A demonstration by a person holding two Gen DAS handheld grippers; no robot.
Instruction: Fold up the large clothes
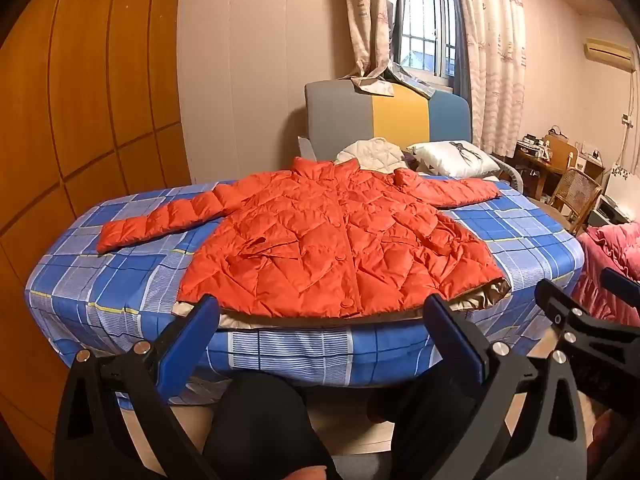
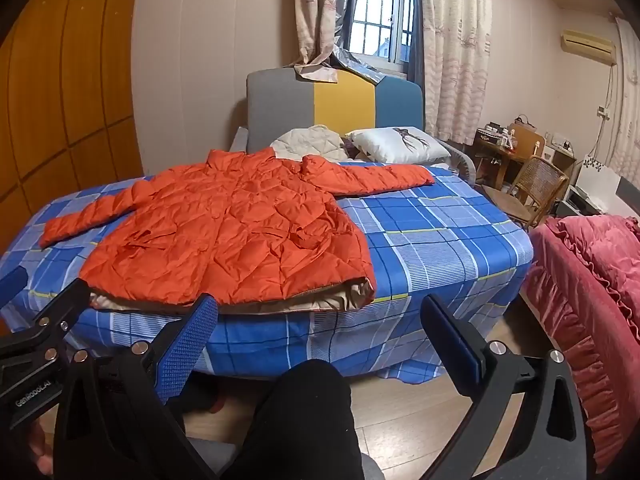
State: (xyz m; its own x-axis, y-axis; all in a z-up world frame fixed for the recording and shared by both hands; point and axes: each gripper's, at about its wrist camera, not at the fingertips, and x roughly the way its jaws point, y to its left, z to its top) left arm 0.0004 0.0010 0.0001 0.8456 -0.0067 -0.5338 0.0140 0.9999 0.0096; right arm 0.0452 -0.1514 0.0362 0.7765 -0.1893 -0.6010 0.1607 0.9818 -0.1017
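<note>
With your left gripper (image 1: 320,320) and right gripper (image 2: 320,320) both spread and empty, pinch the puffy, probably slippery orange jacket (image 1: 340,240), flat on the bed (image 1: 120,300), by a sleeve cuff.

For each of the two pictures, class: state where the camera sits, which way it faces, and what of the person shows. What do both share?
Left wrist: rides on the left claw, angled down at the orange jacket; dark-clothed legs below, right claw at right edge.
Right wrist: rides on the right claw, facing the bed; leg below, left claw at left edge.
Shared: jacket, bed, pillow, window.
</note>
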